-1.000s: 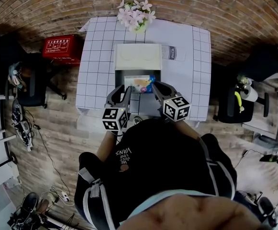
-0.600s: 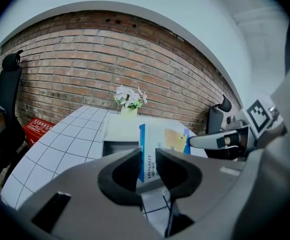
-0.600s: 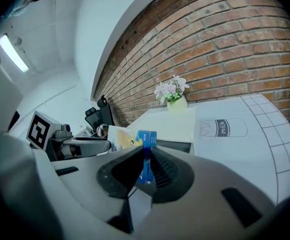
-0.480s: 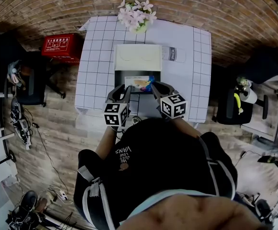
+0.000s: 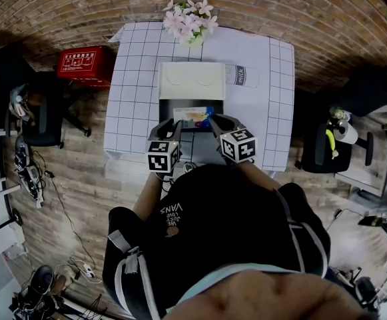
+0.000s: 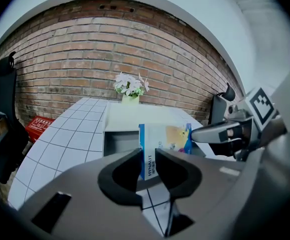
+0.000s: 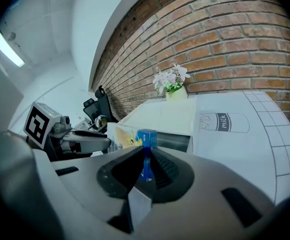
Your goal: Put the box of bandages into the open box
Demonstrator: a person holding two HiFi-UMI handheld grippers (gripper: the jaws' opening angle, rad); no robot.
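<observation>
The box of bandages [image 5: 194, 117], white and blue with a cartoon print, hangs upright just over the open box [image 5: 168, 107], a shallow grey tray with its cream lid [image 5: 192, 80] folded back. My left gripper [image 5: 173, 124] grips the box's left end [image 6: 149, 154]; its jaws are closing with that end between them. My right gripper [image 5: 214, 120] is shut on the blue right end [image 7: 145, 151]. Each gripper view shows the bandage box [image 6: 165, 140] [image 7: 130, 136] with the other gripper beyond it.
The checked tablecloth [image 5: 133, 99] covers a small table against a brick wall. A vase of pink flowers [image 5: 190, 20] stands at the far edge. A flat milk carton [image 5: 241, 74] lies right of the lid. A red crate [image 5: 85, 67] sits on the floor at left, chairs at both sides.
Both grippers have drawn slightly inward and toward the table, carrying the bandage box a little farther over the open box.
</observation>
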